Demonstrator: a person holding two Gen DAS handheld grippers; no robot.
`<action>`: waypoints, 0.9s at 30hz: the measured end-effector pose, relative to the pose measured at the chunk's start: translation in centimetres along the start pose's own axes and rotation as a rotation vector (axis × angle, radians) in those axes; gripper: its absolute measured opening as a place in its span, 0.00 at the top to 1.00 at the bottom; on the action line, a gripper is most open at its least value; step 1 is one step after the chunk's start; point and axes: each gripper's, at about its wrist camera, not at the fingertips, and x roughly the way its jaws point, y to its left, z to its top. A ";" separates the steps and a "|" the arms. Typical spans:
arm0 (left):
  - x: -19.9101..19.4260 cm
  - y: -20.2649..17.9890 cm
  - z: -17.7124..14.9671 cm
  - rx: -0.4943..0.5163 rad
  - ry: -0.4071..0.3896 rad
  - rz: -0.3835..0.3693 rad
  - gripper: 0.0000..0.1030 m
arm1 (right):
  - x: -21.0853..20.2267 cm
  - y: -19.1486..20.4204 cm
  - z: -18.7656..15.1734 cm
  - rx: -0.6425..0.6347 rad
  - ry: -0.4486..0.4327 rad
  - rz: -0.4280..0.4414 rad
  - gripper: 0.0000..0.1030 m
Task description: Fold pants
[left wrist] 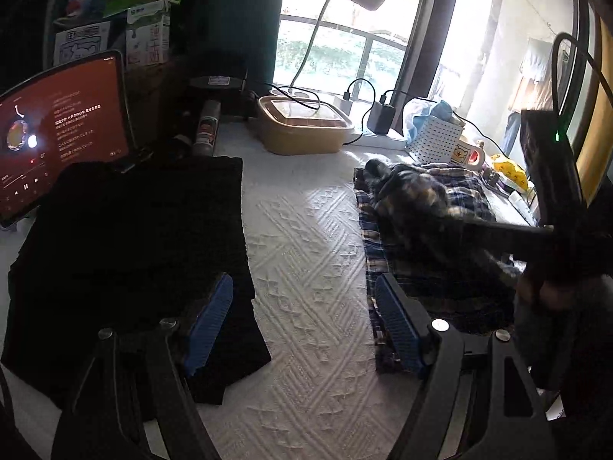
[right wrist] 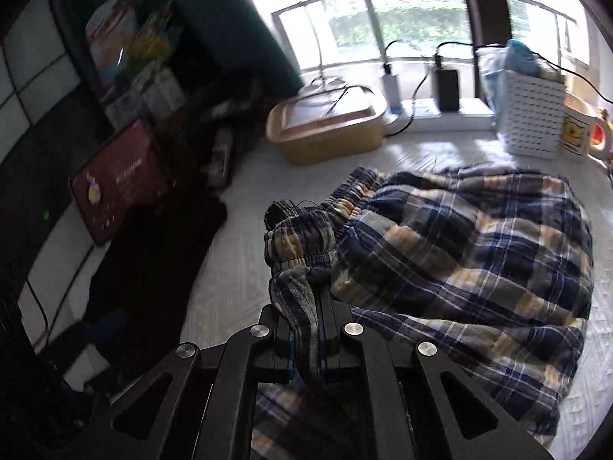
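1. The plaid pants (right wrist: pixel 459 253) are soft woven cloth in navy, grey, cream and yellow checks, with a gathered, ribbed elastic waistband (right wrist: pixel 345 199). They lie in a rumpled heap on the white bedspread (left wrist: pixel 306 253), which is a thick textile with raised diamond and zigzag patterns.
2. The heap is bunched, so its long axis is hard to read. In the right wrist view the waistband end faces the tan container (right wrist: pixel 329 130), and the bulk of the cloth spreads away from it to the right.
3. The right gripper (right wrist: pixel 320 329), black and angular with round silver bolts, has its jaws pressed together on a fold of the plaid cloth near the waistband.
4. The left gripper (left wrist: pixel 302 329) stands wide apart with nothing between its ribbed blue pads (left wrist: pixel 210 326). It hovers over the bedspread, left of the plaid pants.
5. A black folded garment (left wrist: pixel 134 249), flat and roughly rectangular, lies on the bedspread well to the left of the pants.
6. Beyond the pants stand a white perforated basket (right wrist: pixel 532 115) and a mug (right wrist: pixel 578 134). The lidded container is rounded and rectangular.
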 end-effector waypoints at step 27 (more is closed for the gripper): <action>3.5 -5.5 3.2 0.136 0.028 -0.013 0.26 | -5.5 -2.9 -5.0 -0.234 -0.053 -0.074 0.32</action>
